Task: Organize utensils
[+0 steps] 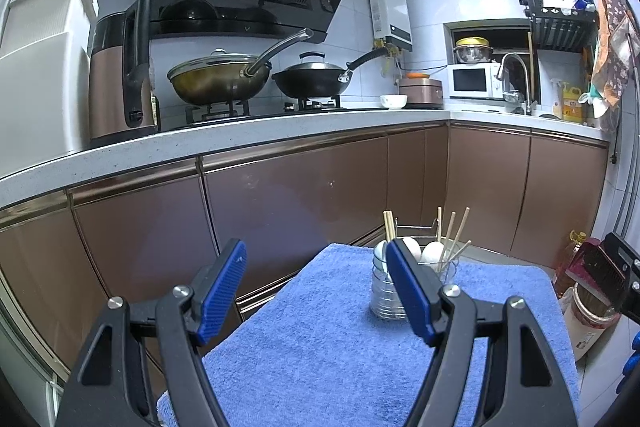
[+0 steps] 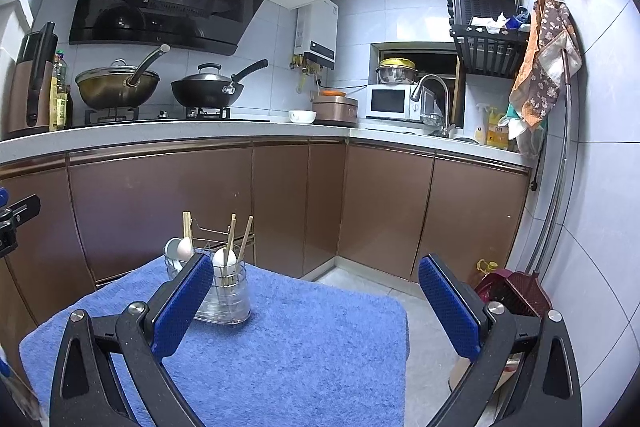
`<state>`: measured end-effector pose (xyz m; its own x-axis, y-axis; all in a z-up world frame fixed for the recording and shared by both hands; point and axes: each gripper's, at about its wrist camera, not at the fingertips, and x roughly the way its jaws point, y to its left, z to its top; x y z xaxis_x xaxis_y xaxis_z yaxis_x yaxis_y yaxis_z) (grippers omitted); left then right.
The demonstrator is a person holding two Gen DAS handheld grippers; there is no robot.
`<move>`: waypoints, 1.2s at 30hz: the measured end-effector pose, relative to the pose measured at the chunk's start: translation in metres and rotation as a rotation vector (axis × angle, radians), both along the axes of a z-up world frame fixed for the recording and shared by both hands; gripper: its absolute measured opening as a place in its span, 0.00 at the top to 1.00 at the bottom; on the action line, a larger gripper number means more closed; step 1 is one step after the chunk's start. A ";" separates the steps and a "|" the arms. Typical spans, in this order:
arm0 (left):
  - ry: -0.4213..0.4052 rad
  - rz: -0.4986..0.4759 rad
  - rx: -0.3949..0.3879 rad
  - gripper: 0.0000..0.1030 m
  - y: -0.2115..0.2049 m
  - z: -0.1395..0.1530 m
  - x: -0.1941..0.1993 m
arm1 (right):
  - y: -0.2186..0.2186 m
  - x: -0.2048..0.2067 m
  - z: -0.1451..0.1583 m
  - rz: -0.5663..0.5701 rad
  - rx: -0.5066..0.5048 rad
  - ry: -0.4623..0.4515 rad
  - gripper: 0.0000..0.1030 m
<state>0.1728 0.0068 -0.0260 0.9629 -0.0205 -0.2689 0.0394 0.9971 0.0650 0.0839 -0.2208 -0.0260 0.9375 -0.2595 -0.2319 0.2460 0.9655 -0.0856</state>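
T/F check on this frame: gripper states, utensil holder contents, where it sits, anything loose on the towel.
1. Both the left gripper and right gripper are open and empty. True.
2. The utensil holder lies tipped over. False: it stands upright on the blue towel.
3. Chopsticks and white spoons stand in the holder. True.
4. Loose chopsticks lie on the towel. False: none visible there.
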 end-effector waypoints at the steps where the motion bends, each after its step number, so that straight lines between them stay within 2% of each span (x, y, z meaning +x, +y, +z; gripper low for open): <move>1: 0.000 0.001 -0.001 0.31 0.000 0.000 0.000 | 0.000 0.000 0.000 -0.001 -0.001 0.001 0.00; 36: -0.030 0.020 -0.001 0.31 -0.001 0.004 -0.011 | -0.004 -0.010 0.002 -0.018 -0.002 -0.012 0.00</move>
<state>0.1615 0.0060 -0.0223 0.9709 -0.0014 -0.2396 0.0174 0.9977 0.0649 0.0740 -0.2243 -0.0239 0.9352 -0.2773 -0.2203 0.2648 0.9606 -0.0849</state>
